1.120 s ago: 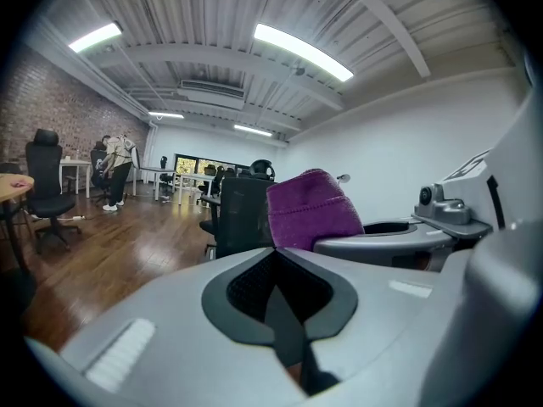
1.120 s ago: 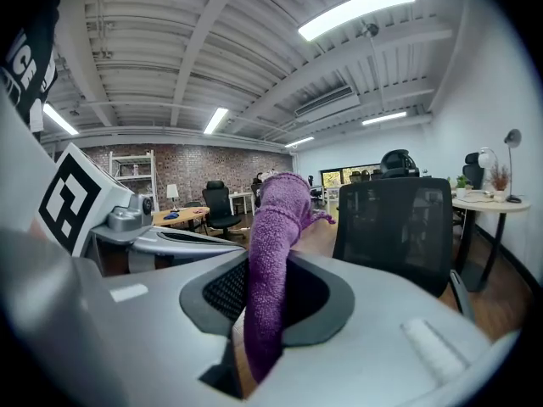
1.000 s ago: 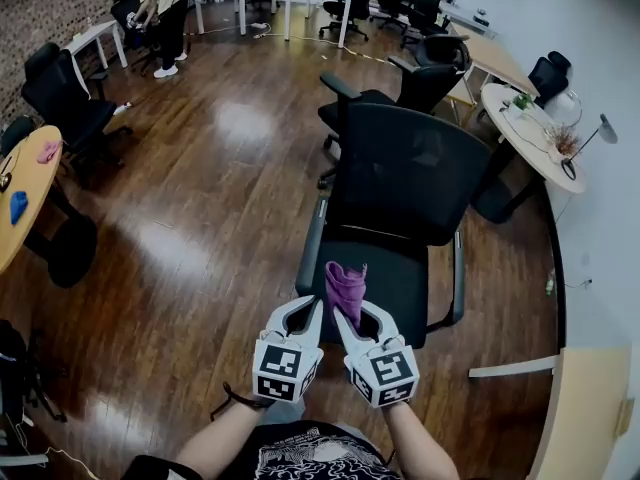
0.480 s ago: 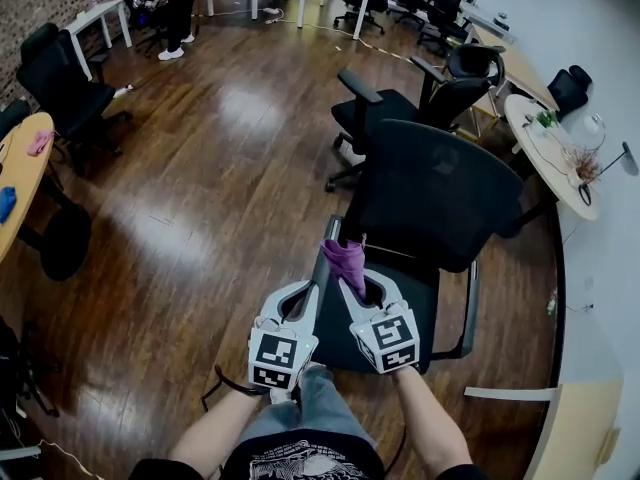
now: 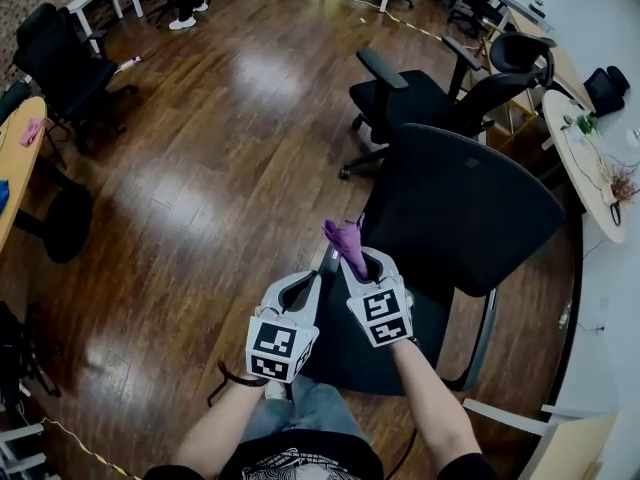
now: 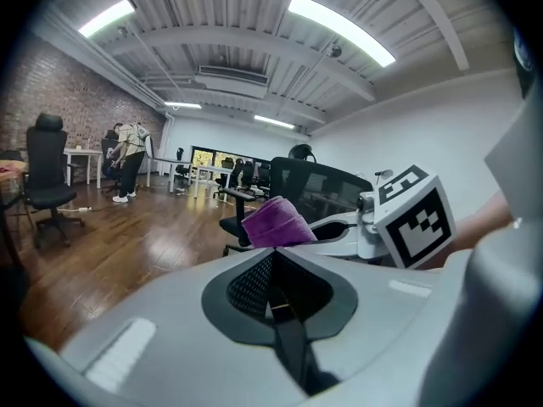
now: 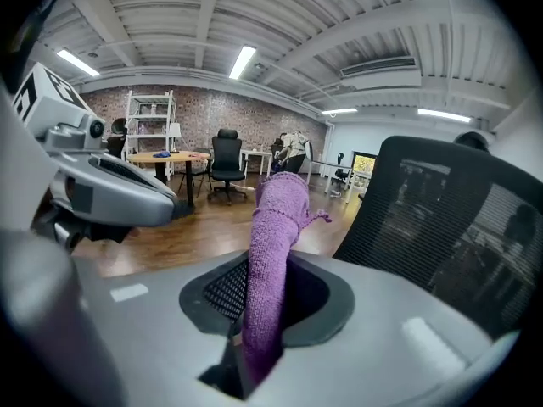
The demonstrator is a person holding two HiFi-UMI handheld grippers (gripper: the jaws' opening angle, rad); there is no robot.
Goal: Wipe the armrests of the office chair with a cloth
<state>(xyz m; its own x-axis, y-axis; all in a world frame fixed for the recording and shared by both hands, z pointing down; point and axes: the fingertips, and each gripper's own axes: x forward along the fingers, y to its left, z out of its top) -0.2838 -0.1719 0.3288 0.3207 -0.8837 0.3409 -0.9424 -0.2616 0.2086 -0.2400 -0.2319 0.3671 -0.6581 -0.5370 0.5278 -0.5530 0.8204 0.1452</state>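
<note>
Head view: I've brought the cloth (image 5: 346, 240), pinched in my right gripper (image 5: 357, 259), over the chair's (image 5: 470, 208) 12 o'clock armrest (image 5: 328, 262), my left gripper (image 5: 316, 280) pressed together and empty, so wiping can begin.

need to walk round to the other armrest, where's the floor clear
Bare: glossy wooden floor left of the black mesh office chair, up to the round wooden table. Crowded: second black chair just behind it, round white table to its right.

Left tool (image 5: 312, 286) and right tool (image 5: 354, 262) — pale grey, with dark mesh-lined throats — each bear a white cube (image 5: 275, 351) of black square markers. Black printed T-shirt (image 5: 292, 462), jeans (image 5: 300, 408), dark wrist strap (image 5: 234, 378).
</note>
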